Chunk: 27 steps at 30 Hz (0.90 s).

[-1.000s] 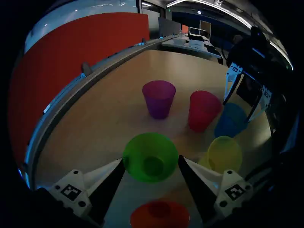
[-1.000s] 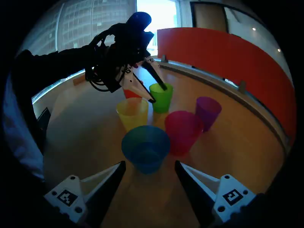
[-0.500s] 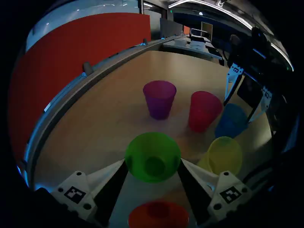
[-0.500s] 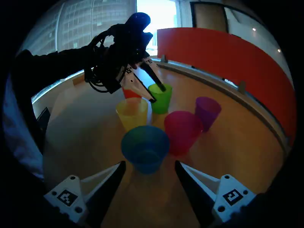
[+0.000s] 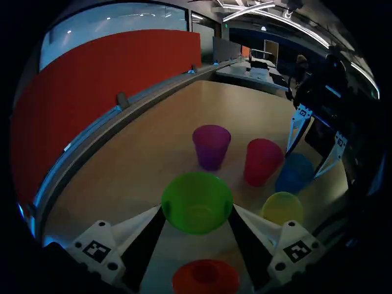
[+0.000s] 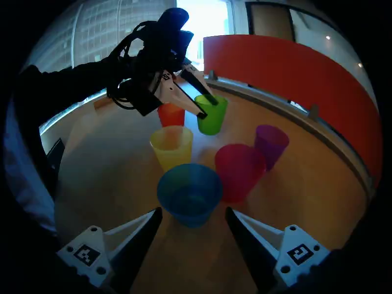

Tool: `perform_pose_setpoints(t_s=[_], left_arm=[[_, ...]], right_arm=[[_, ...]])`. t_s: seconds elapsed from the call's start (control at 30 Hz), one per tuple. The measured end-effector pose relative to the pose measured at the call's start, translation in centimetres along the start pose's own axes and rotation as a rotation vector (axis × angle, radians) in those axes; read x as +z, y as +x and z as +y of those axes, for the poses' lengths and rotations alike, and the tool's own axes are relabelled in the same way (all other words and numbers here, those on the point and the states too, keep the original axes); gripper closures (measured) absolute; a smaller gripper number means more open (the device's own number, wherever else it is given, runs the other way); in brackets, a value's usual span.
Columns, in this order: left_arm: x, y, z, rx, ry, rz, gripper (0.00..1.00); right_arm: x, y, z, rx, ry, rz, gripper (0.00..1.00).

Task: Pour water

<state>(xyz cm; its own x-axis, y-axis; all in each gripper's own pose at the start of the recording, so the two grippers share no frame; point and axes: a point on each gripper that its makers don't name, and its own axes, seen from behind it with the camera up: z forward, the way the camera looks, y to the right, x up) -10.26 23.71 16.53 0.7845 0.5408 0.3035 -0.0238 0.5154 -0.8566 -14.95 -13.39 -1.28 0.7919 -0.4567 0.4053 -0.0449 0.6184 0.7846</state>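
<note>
OK so the big change in the last second: the green cup (image 5: 197, 196) has come up off the table (image 6: 304, 206). In the left gripper view the left gripper (image 5: 196, 210) has a finger on each side of it, clamped just under the rim, and the other cups have all slid lower and gotten smaller around it. The orange cup (image 5: 206, 277) sits at the bottom edge of the frame, right under the green one.

The right gripper view backs this up. The green cup is in the upper middle there, higher than it was, and you can now see most of the orange cup just left of it. It looks about upright to me, no real tilt yet.

The right gripper (image 6: 192, 209) hasn't budged. Its jaws are wide open with the blue cup (image 6: 188, 193) standing between the fingers, neither one touching it. The yellow cup (image 6: 171, 145) is just behind the blue one. The red cup (image 6: 237, 169) is to its right and the purple cup (image 6: 271, 144) is further right again.

My read: the grab is done and we're at the lift, so carrying it over a target and tipping comes next. I can't say which cup gets the water. I also can't make out whether the green cup has any water in it. The cups are packed close, so swinging a held cup over them could knock one.
</note>
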Motion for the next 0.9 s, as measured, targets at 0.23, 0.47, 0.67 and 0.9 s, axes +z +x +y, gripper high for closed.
perform_pose_setpoints(t_s=[0.23, 0.47, 0.67, 0.9], left_arm=[[-0.8, -0.1, -0.1, 0.001, 0.015, 0.007, 0.14], [-1.8, 0.5, -0.4, -0.003, 0.038, 0.033, 0.14], [-3.0, 1.1, -0.5, -0.003, 0.062, 0.062, 0.14], [-4.7, 1.7, -0.4, -0.003, 0.086, 0.094, 0.14]], right_arm=[[0.8, 0.2, -0.2, -0.020, 0.002, -0.002, 0.00], [1.6, 0.4, -0.2, -0.023, -0.001, 0.001, 0.00], [2.2, 0.5, 0.0, -0.028, -0.010, 0.004, 0.00], [2.7, 0.7, 0.2, -0.031, -0.020, 0.007, 0.00]])
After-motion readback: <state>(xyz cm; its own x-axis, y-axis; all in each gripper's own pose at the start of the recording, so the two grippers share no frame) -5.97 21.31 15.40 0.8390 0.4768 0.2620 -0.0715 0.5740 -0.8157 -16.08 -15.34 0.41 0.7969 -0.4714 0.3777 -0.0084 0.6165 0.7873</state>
